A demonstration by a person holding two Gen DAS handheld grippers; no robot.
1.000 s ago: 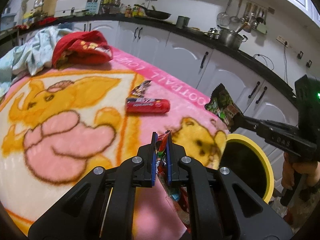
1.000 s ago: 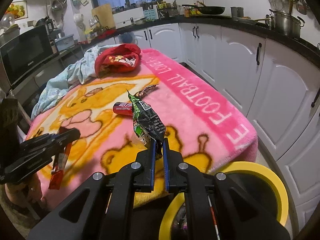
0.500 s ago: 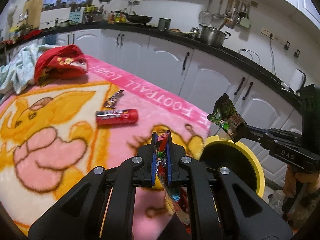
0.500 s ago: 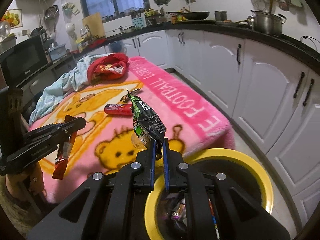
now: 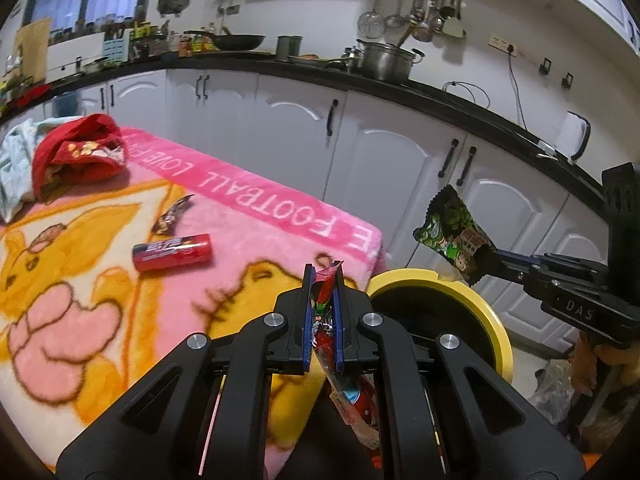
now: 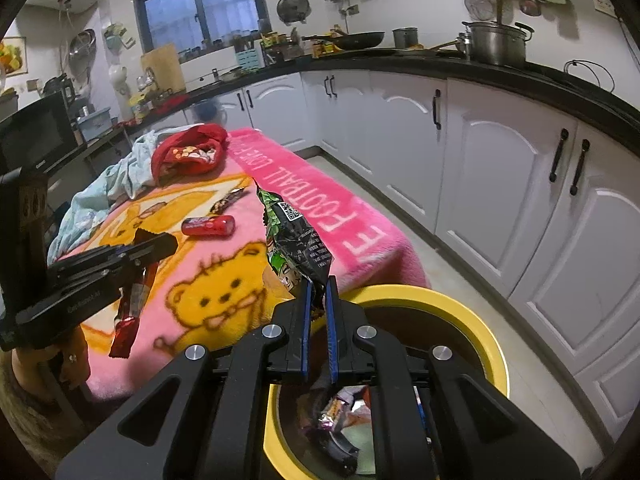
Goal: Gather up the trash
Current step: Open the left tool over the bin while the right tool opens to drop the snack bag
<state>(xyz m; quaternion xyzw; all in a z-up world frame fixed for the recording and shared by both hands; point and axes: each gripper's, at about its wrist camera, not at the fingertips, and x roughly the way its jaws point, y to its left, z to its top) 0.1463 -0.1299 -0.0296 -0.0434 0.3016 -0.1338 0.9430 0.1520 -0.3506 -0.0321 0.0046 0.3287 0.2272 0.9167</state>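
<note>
Landmark taken: round black bin with yellow rim point(image 6: 476, 316), on the floor at the corner of the worktop draped in a pink fleece blanket with a yellow bear print point(image 5: 100, 264).

Left gripper point(image 5: 323, 276): closed tight on a red printed snack wrapper point(image 5: 325, 304), held beside the bin rim on the blanket side, wrapper tail hanging below the jaws. Same wrapper seen from the right wrist camera dangling red and crumpled point(image 6: 132, 312) from the left gripper point(image 6: 148, 246), over the blanket edge, short of the bin.

Right gripper point(image 6: 316, 286): clamped on the lower edge of a green and black foil snack bag point(image 6: 298, 240), bag standing upright above the jaws, directly over the bin mouth. From the left wrist camera, bag point(image 5: 456, 240) held above the far rim.

Inside the bin: crumpled wrappers point(image 6: 336, 412) on the bottom.

Left on the blanket, well away from the bin: red cylindrical tube point(image 5: 172, 257) lying on its side; dark flat wrapper point(image 5: 172, 214) just beyond it; red cloth heap point(image 5: 76, 156) at the far end.
</note>
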